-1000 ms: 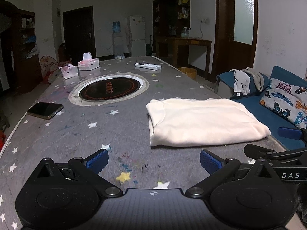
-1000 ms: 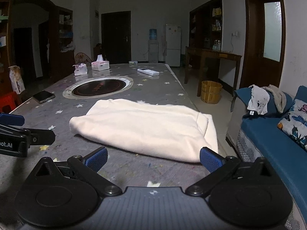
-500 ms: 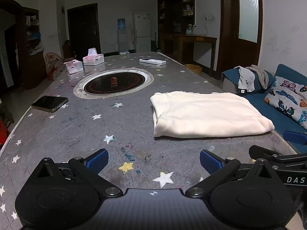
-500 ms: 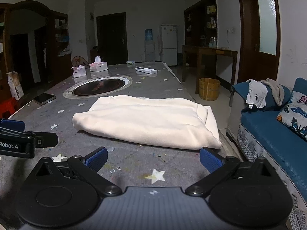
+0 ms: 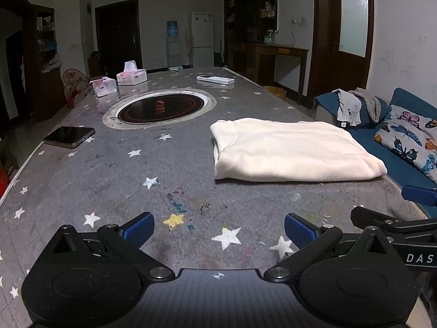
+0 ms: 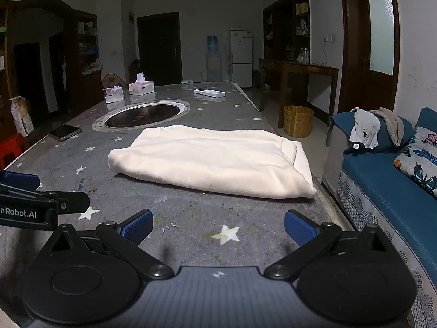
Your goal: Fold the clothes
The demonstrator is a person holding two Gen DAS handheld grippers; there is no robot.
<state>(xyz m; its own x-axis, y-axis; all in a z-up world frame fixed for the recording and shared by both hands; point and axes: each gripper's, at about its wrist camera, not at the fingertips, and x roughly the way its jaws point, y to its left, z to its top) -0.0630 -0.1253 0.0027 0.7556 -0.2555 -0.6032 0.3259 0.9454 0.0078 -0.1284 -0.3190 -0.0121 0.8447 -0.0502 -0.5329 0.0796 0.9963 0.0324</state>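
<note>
A cream garment (image 5: 292, 150) lies folded into a flat rectangle on the grey star-print table (image 5: 109, 180), near its right edge; it also shows in the right wrist view (image 6: 213, 161). My left gripper (image 5: 218, 231) is open and empty, low over the table, well short of the garment and to its left. My right gripper (image 6: 217, 228) is open and empty, in front of the garment's near edge. Each gripper shows at the edge of the other's view.
A round inset cooktop (image 5: 159, 106) sits mid-table. A phone (image 5: 69, 136) lies at the left edge. Two tissue boxes (image 5: 131, 76) and a remote (image 5: 215, 79) are at the far end. A blue sofa (image 6: 387, 191) with clothes and a cushion stands right of the table.
Both grippers have drawn back from the folded garment toward the near end of the table, staying open. The garment has not moved.
</note>
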